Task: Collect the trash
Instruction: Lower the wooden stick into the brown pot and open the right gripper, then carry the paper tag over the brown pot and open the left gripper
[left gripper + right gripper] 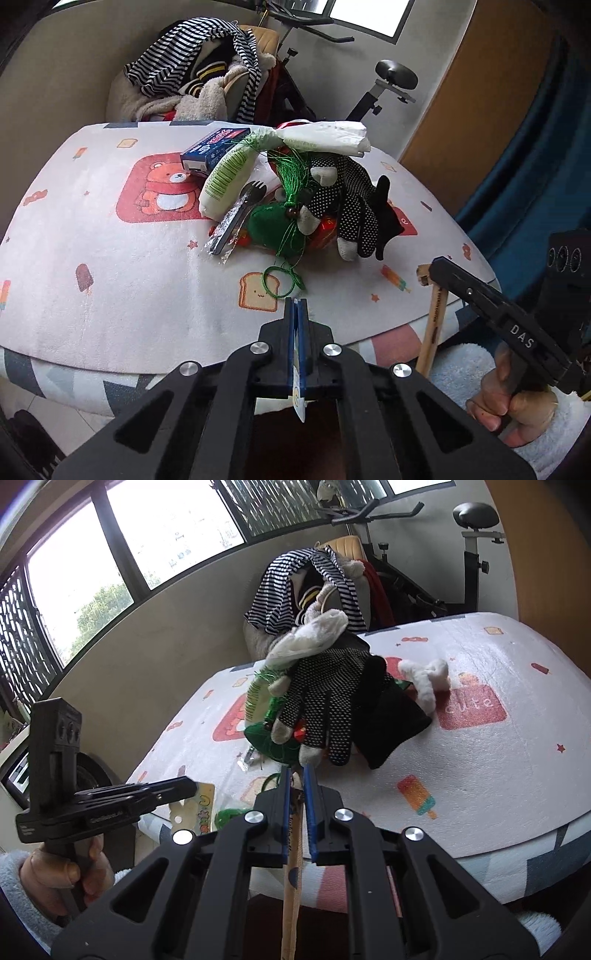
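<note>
A pile of odds and ends sits mid-cushion: a blue box (216, 147), a white wrapper with green print (225, 173), a wrapped plastic spork (236, 218), a white crumpled bag (325, 138), green tassel and felt (273, 229), dotted gloves (351, 199). My left gripper (296, 306) is shut on a thin flat wrapper (300, 402), at the cushion's near edge. My right gripper (295, 775) is shut on a paper-sleeved chopstick pack (291, 893), also seen in the left wrist view (434, 328). The left gripper shows in the right wrist view (192, 786).
The printed cushion (110, 280) fills the view. A chair heaped with striped clothes (199, 70) and an exercise bike (388, 85) stand behind it. A white fluffy scrap (424, 679) lies on the cushion's right. A wooden door (480, 92) is at right.
</note>
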Demonstrator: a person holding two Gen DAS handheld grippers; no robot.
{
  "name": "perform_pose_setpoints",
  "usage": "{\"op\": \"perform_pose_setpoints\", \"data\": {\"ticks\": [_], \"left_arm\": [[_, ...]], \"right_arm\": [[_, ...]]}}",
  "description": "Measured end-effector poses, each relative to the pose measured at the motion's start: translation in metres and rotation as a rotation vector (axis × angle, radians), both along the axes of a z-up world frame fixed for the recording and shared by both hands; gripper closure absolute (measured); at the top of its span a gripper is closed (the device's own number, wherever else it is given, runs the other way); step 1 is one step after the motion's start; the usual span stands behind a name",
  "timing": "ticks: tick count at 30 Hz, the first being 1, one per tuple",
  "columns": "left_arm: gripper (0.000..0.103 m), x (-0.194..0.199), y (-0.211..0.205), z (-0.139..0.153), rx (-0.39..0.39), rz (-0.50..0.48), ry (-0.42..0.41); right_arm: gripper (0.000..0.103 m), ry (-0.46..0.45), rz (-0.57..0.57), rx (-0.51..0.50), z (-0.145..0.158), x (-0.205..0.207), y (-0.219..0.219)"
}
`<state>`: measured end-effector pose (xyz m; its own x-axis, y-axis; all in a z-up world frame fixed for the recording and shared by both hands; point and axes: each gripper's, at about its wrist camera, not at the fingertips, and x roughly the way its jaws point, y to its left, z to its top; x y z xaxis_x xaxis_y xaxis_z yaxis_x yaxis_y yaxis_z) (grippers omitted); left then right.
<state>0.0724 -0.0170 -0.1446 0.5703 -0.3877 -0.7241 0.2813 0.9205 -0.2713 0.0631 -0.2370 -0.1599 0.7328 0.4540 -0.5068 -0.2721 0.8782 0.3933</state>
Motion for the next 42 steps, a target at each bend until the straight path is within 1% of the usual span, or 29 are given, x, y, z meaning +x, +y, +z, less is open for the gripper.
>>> {"op": "perform_pose_setpoints", "data": {"ticks": [5, 7, 15, 18, 20, 23, 26, 27, 28, 29, 30, 31, 32, 34, 37, 39, 42], "left_arm": [[0.101, -0.025, 0.004, 0.007, -0.019, -0.033, -0.002], [0.101, -0.032, 0.003, 0.009, -0.021, -0.045, -0.005], [0.101, -0.054, 0.003, 0.008, -0.04, -0.074, 0.004], [0.101, -0.057, 0.002, 0.004, -0.044, -0.083, 0.016], [0.101, -0.059, 0.001, 0.003, -0.038, -0.089, 0.017], [0.101, -0.06, 0.0, 0.001, -0.028, -0.098, 0.016], [0.101, -0.062, -0.001, -0.001, -0.033, -0.109, 0.019], [0.101, -0.063, -0.002, -0.003, -0.037, -0.116, 0.022], [0.101, -0.064, -0.003, -0.004, -0.038, -0.122, 0.024], [0.101, -0.065, -0.005, -0.007, -0.032, -0.127, 0.028], [0.101, -0.066, -0.006, -0.01, -0.025, -0.136, 0.03], [0.101, -0.068, -0.007, -0.012, -0.017, -0.143, 0.031], [0.101, -0.069, -0.008, -0.015, -0.01, -0.153, 0.032], [0.101, -0.071, -0.01, -0.022, -0.004, -0.18, 0.045], [0.101, -0.074, -0.009, -0.037, 0.014, -0.21, 0.074], [0.101, -0.074, -0.009, -0.047, 0.021, -0.217, 0.103], [0.101, -0.075, -0.012, -0.06, 0.046, -0.226, 0.136]], "right_arm": [[0.092, -0.07, -0.015, -0.069, 0.005, -0.01, 0.02], [0.092, -0.077, -0.02, -0.085, 0.004, -0.01, 0.025], [0.091, -0.06, -0.001, -0.104, 0.002, -0.012, 0.034], [0.088, -0.036, 0.007, -0.095, -0.001, -0.012, 0.034], [0.082, -0.011, 0.02, -0.083, -0.005, -0.011, 0.033], [0.081, 0.012, 0.037, -0.092, -0.01, -0.012, 0.034], [0.077, 0.028, 0.046, -0.091, -0.013, -0.012, 0.032], [0.074, 0.029, 0.051, -0.092, -0.013, -0.012, 0.032], [0.065, 0.028, 0.062, -0.094, -0.013, -0.012, 0.03], [0.059, 0.024, 0.069, -0.098, -0.013, -0.013, 0.028], [0.047, 0.017, 0.078, -0.105, -0.013, -0.014, 0.027], [0.037, 0.009, 0.101, -0.125, -0.014, -0.015, 0.024], [0.032, 0.011, 0.119, -0.136, -0.015, -0.015, 0.023], [0.011, 0.018, 0.166, -0.171, -0.019, -0.015, 0.016], [0.006, 0.01, 0.198, -0.226, -0.023, -0.017, 0.006], [0.006, 0.011, 0.191, -0.239, -0.027, -0.018, -0.003], [0.006, 0.032, 0.146, -0.216, -0.034, -0.018, -0.022]]}}
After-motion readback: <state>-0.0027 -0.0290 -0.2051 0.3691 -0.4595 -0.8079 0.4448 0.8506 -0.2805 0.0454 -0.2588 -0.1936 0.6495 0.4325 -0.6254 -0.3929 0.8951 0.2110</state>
